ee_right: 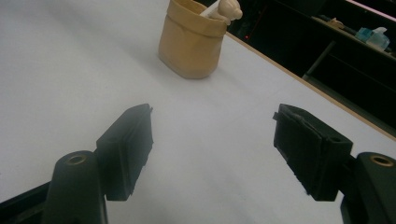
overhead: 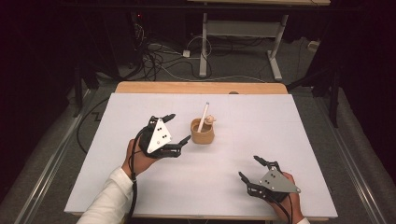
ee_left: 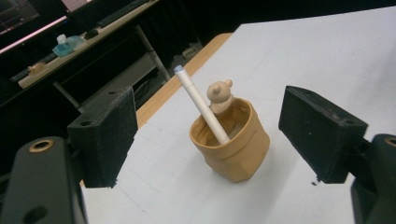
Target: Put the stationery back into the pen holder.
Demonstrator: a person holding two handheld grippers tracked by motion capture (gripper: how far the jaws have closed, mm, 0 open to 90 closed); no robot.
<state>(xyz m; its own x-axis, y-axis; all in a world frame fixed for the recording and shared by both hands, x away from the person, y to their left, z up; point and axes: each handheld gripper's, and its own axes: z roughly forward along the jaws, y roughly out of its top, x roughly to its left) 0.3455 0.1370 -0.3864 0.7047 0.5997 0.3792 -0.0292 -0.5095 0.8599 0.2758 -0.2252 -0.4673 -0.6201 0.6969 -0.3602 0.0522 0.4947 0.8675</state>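
1. Your left gripper, jaws spread, sits just beside the tan cup near the table's middle; closing could topple it.
2. The leaning white stick may spill.
3. Your right gripper, spread, waits near the front edge.

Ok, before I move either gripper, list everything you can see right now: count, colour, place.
cup: 1, tan, upright near the middle of the white table top.
stick: 1, white, standing tilted inside the cup, top leaning away from the person.
bear figure: 1, tan, at the cup's rim beside the stick.
table top: 1, white sheet on a wooden table.
second table: 1, white-legged, on the floor beyond.
cables: several, dark and white, on the floor beyond the table.
left gripper: 1, black, jaws open, just left of the cup, not touching.
right gripper: 1, black, jaws open, near front right of the table, holding nothing.
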